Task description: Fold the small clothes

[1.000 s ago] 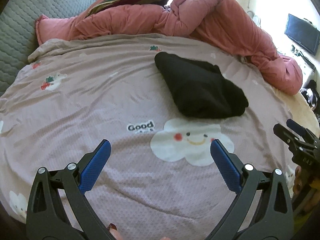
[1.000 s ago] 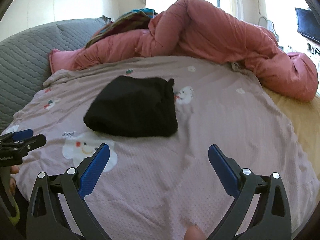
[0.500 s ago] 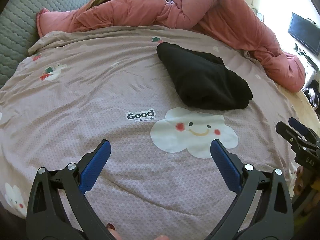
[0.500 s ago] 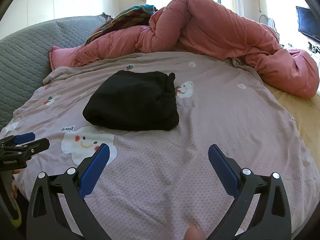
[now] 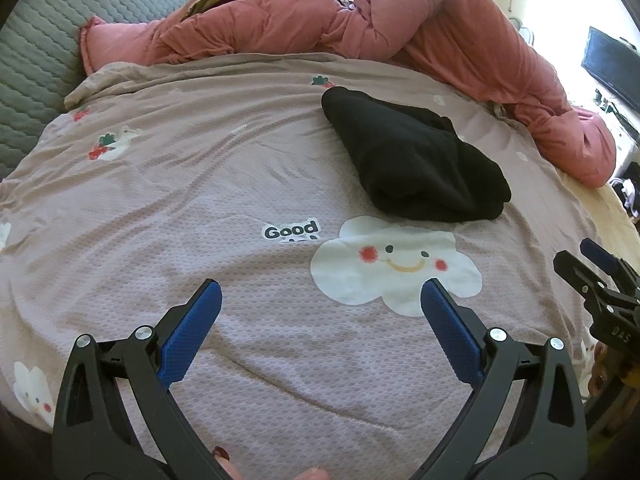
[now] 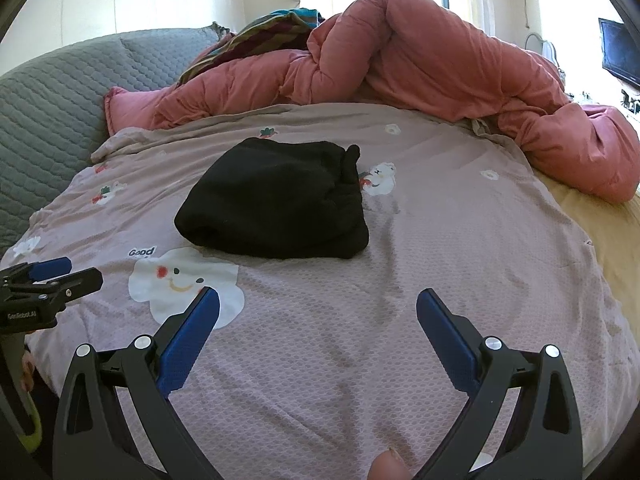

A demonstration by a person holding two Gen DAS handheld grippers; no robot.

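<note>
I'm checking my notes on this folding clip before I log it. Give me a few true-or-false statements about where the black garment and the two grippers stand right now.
1. The black garment lies folded in a compact bundle on the bedsheet. True.
2. The left gripper is clamped on the garment. False: it is open and holds nothing, short of the garment.
3. The right gripper is open with only sheet between its fingers. True.
4. The garment covers the smiling cloud print. False: it lies just beyond the cloud, which shows whole.
5. A pink duvet is bunched along the far side of the bed. True.
</note>
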